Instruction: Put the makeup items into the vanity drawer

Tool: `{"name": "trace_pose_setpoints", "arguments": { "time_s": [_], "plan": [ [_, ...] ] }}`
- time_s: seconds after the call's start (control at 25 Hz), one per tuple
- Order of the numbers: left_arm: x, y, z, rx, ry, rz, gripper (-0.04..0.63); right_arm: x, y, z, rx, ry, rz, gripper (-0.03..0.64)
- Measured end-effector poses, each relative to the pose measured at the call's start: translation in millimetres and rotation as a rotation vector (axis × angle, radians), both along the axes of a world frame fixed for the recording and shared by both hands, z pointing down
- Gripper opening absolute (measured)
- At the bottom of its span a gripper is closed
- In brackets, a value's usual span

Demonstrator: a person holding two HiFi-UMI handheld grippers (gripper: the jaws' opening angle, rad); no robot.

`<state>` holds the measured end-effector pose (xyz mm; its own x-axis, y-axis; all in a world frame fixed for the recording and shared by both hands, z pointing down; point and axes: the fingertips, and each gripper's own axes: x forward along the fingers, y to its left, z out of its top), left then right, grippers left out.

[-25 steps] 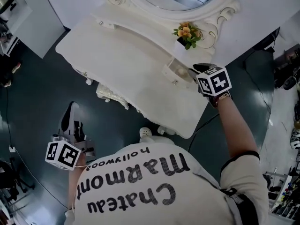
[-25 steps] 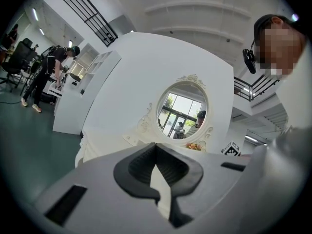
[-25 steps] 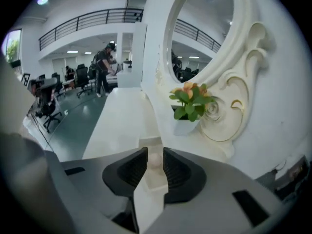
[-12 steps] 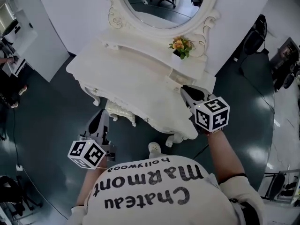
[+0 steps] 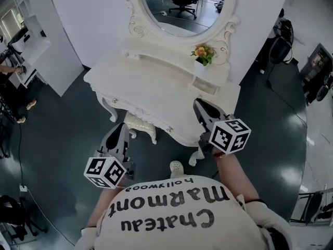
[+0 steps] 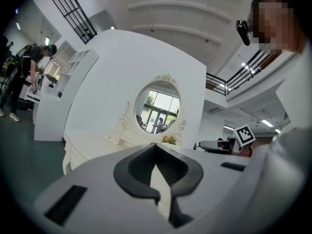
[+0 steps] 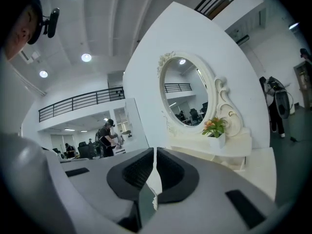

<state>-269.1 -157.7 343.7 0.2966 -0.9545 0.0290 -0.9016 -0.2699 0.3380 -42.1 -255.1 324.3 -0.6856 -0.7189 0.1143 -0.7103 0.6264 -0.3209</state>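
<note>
standing before a white vanity [image 5: 156, 85] with an oval mirror [image 5: 182, 4]. holding the left tongs [image 5: 119, 129] low over the dark floor [image 5: 62, 129], just off the vanity's front edge, tips clenched together on nothing. holding the right tongs [image 5: 199, 104] above the vanity's right front corner, likewise clenched tight on nothing, pointing toward the mirror. small drawer [image 5: 206, 83] sitting at the right of the vanity top, just under a pot of orange flowers [image 5: 203, 52], apart from both tongs. cannot tell whether open or pushed in.
</note>
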Motion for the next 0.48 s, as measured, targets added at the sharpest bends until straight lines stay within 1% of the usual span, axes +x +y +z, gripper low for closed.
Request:
{"name": "trace_pose_setpoints", "arguments": {
  "time_s": [0.16,0.24,0.36,0.48],
  "plan": [
    [-1,9,3,-0.006,0.009,-0.010,0.008,-1,13,-8,0.029,-0.036,0.032,0.038],
    [0,12,2,-0.003,0.005,-0.008,0.008,-1,20,-9,0.046,-0.022,0.033,0.038],
    [0,15,-4,0.005,-0.001,-0.009,0.008,0,24,-13,0.075,0.028,0.035,0.038],
    [-1,18,-7,0.011,-0.004,-0.013,0.008,-1,28,-15,0.079,0.045,0.030,0.038]
  ]
}}
